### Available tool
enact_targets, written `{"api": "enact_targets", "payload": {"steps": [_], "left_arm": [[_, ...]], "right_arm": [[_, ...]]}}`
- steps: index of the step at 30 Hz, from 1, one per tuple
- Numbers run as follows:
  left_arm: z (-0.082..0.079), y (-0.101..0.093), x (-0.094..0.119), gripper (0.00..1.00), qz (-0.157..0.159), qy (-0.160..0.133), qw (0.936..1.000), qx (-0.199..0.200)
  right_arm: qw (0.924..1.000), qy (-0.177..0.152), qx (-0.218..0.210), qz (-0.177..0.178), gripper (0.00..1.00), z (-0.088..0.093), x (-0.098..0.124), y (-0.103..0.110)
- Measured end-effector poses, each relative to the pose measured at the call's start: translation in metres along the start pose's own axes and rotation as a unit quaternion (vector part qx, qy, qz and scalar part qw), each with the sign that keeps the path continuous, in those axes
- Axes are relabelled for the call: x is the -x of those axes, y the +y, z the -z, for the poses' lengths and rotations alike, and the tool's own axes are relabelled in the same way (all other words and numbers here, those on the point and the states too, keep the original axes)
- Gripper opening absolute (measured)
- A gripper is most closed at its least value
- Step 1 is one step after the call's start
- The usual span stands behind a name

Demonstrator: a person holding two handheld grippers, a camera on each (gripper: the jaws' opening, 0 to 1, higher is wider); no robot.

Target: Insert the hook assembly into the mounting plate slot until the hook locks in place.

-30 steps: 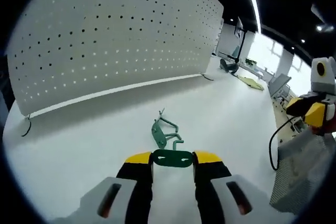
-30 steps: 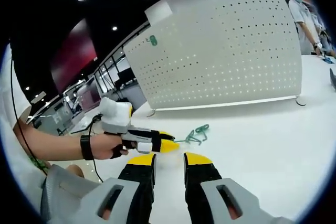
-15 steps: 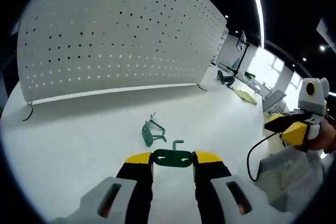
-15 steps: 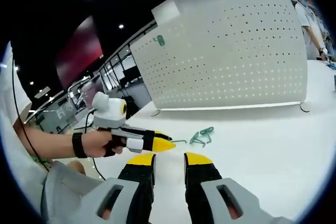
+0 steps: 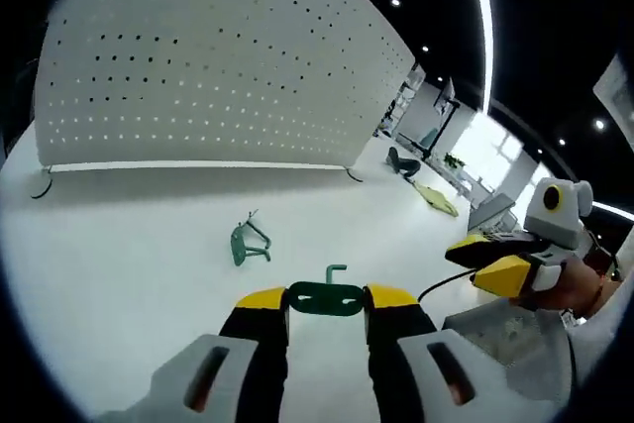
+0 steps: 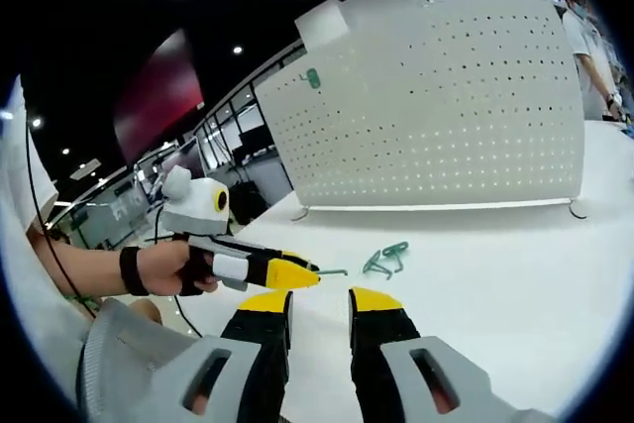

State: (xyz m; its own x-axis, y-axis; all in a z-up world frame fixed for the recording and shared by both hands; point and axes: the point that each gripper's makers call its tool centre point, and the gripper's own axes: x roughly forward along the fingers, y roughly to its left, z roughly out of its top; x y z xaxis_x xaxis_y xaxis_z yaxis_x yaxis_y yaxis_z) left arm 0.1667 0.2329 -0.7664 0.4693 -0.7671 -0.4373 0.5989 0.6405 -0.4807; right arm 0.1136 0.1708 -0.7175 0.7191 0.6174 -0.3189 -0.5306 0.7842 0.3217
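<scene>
Left hand-held gripper (image 5: 327, 301) clamps a green hook (image 5: 326, 294); right hand-held gripper (image 6: 317, 306) gapes empty, pegboard (image 5: 208, 66) beyond.

White perforated panel (image 5: 198, 66) — it stands upright ahead of me on the white table (image 5: 119, 245), curved by the lens, its rows of small round holes running side to side. Wire foot (image 5: 40, 185) at its lower corner, resting on the tabletop. Ceiling light strip (image 5: 477, 7) above, against a dark ceiling. Dark chair (image 5: 401, 160) beyond the panel's far end. In my right gripper view — a dark red wall panel (image 6: 149, 96) to the left of the perforated panel, and a person (image 6: 594, 47) at the far right edge.
</scene>
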Motion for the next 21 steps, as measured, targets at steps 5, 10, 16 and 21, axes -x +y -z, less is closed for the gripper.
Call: {"api": "enact_targets", "payload": {"steps": [5,10,16,21], "left_arm": [[-0.004,-0.010,0.006,0.30,0.015,-0.013,0.9997,0.013],[-0.012,-0.020,0.011,0.30,0.027,-0.025,0.9990,0.027],[-0.016,-0.041,0.016,0.30,0.065,-0.038,0.9959,0.051],[-0.013,-0.047,0.018,0.30,0.085,-0.038,0.9928,0.075]], "right_arm": [[1.0000,0.000,0.002,-0.001,0.22,0.001,0.001,0.001],[1.0000,-0.001,0.007,-0.003,0.22,-0.002,0.001,0.001],[0.9991,0.009,0.040,-0.012,0.22,-0.001,0.002,0.000],[0.9977,0.022,0.061,-0.018,0.24,0.003,0.003,0.000]]}}
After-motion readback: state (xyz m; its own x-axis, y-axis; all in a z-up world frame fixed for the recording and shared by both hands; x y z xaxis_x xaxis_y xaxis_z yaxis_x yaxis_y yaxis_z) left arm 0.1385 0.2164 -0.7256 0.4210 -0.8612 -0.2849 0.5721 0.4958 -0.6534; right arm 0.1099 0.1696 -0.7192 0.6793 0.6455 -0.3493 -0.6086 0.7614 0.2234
